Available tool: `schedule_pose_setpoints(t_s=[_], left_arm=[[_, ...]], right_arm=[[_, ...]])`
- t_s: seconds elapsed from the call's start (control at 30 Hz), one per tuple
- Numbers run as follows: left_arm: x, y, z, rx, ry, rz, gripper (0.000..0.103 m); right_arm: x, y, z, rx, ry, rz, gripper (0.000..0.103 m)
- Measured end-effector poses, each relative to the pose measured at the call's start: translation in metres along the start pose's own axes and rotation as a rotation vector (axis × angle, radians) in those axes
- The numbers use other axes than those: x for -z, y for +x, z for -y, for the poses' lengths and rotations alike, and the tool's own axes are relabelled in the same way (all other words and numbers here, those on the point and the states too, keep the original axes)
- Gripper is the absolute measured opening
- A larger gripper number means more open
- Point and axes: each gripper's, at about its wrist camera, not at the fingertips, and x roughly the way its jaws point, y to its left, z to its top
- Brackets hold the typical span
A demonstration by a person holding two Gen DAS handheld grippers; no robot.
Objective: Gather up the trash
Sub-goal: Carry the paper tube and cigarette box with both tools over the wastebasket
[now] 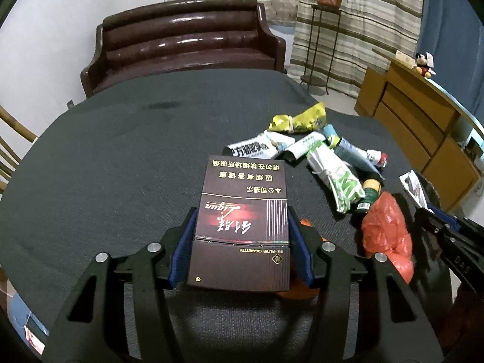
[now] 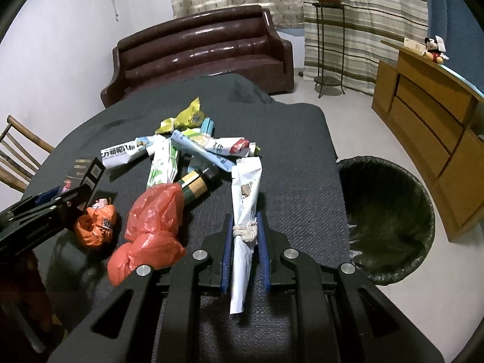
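The left gripper (image 1: 241, 220) is clamped on a dark cigarette box (image 1: 242, 211), held above the table (image 1: 106, 166). The right gripper (image 2: 245, 227) is clamped on a rolled white wrapper (image 2: 246, 199) tied with string. Between them lie a red plastic bag (image 2: 151, 227), a small orange wad (image 2: 95, 225), a bottle (image 2: 196, 183) and a heap of wrappers (image 2: 181, 148). A black-lined bin (image 2: 390, 217) stands just beside the table's right edge. Behind are a brown sofa (image 2: 205, 51), striped curtains (image 2: 363, 24) and a wooden cabinet (image 2: 429, 115).

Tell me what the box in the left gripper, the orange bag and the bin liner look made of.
Box: printed cardboard, slightly glossy, with crisp edges and a hinged lid.
Orange bag: thin plastic film, crumpled and translucent.
Bin liner: dark plastic film, wrinkled, with a faint sheen.
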Motion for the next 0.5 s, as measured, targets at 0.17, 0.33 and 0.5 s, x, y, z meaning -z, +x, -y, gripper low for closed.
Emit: schedule_pose_setpoints(t_s=[0.17,0.33,0.5], left_arm=[[-0.005,-0.005,0.004,-0.005,0.001,0.025,0.055],[-0.010,-0.008,0.012,0.009,0.012,0.043,0.055],[-0.018,-0.012,0.028,0.048,0.033,0.072,0.055]], right_arm=[[-0.002,-0.005,0.004,0.009,0.009,0.018,0.017],[-0.004,-0.006,0.010,0.020,0.018,0.029,0.017],[-0.006,-0.011,0.022,0.045,0.038,0.047,0.017]])
